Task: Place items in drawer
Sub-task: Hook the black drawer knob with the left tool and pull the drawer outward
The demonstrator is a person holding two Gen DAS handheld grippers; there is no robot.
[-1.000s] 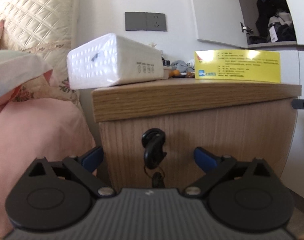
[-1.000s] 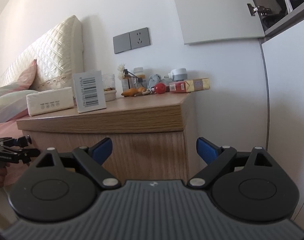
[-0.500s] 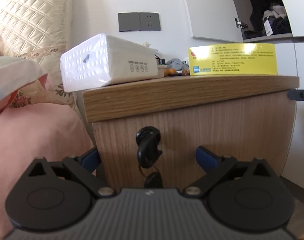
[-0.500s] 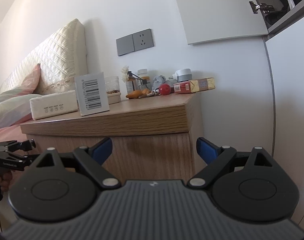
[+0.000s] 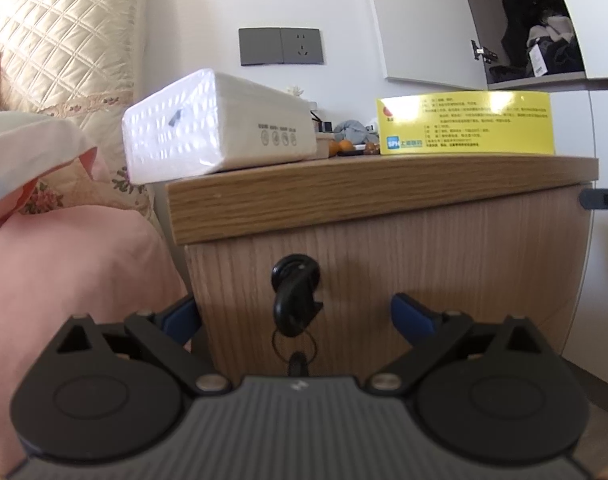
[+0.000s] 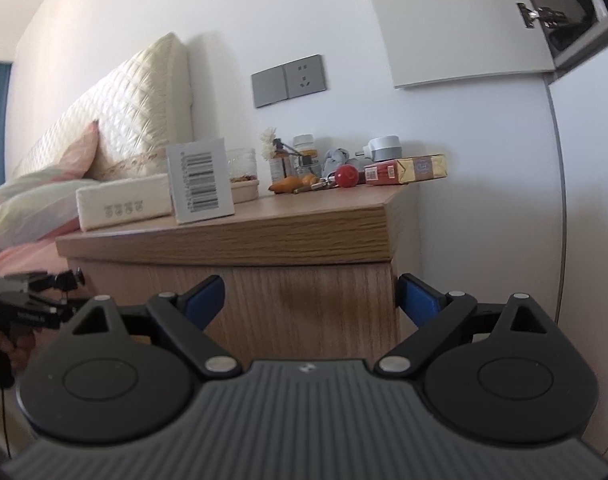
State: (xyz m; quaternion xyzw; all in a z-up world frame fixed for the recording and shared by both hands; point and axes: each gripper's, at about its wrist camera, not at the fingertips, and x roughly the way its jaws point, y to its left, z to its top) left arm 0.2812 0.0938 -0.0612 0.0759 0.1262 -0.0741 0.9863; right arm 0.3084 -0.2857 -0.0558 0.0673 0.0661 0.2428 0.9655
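The yellow rectangular box (image 5: 465,125) at centre right of the left wrist view carries a blue "SPH" logo above small unreadable print; its white end shows a barcode (image 6: 201,180). Left of it lies one white plastic-wrapped tissue pack (image 5: 218,142) with four round symbols. Both sit on the wooden nightstand (image 5: 375,196), above the closed drawer front with one black key (image 5: 295,298) in its lock. The left gripper (image 5: 296,316) and right gripper (image 6: 311,299) are spread wide, empty. A red-and-gold carton (image 6: 405,169) lies at mid-frame right.
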